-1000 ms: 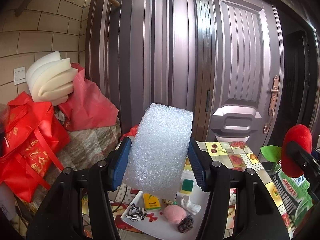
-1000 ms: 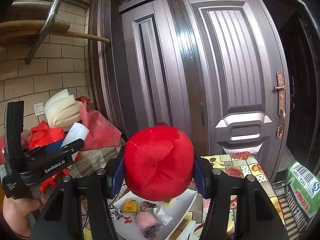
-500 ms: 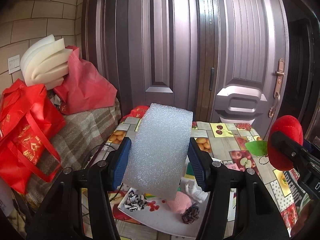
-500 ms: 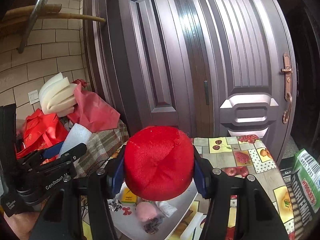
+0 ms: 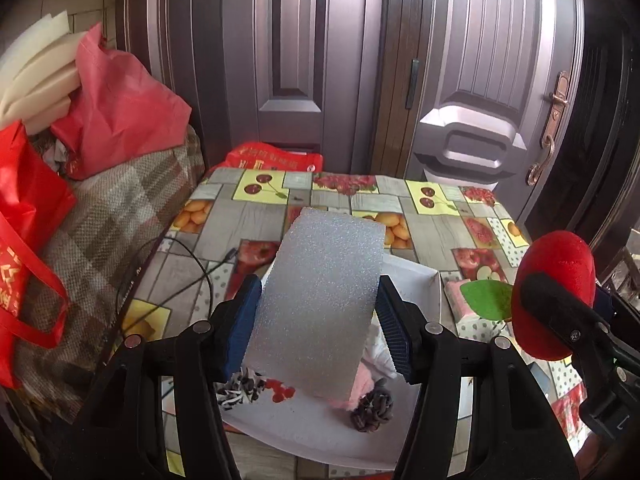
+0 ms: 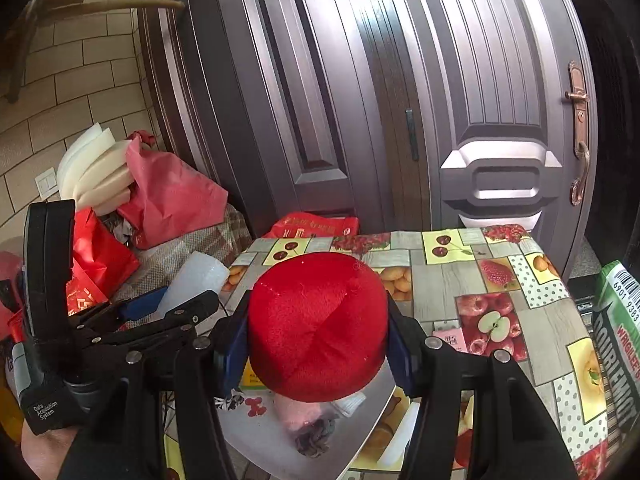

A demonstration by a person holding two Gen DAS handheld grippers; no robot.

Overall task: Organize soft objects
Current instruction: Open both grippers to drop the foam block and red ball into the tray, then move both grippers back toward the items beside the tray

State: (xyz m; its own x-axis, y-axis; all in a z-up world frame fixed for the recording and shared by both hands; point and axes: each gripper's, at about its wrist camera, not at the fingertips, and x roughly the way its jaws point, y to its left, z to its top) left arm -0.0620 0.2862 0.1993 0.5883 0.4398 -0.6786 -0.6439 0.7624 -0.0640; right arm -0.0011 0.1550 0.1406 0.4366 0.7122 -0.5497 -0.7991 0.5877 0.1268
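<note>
My left gripper (image 5: 316, 332) is shut on a white foam block (image 5: 320, 304) and holds it above a white tray (image 5: 296, 428) on the fruit-patterned table (image 5: 332, 200). My right gripper (image 6: 316, 344) is shut on a red plush apple (image 6: 316, 320); it also shows in the left wrist view (image 5: 554, 292) with its green leaf, to the right of the foam. Small soft items lie in the tray: a pink one (image 5: 360, 392), a dark braided one (image 5: 372, 406), a zebra-striped one (image 5: 238, 390). The left gripper shows at the left of the right wrist view (image 6: 160, 312).
Red bags (image 5: 116, 108) and stacked white foam sheets (image 5: 36, 68) rest on a checked surface (image 5: 108, 232) at the left. A black cable (image 5: 180, 280) crosses the table's left side. A closed door (image 5: 480, 80) stands behind. A green packet (image 6: 616, 340) sits at the right edge.
Both grippers have tilted down and come lower toward the table, still gripping the foam and the apple. The table and tray now fill more of both views.
</note>
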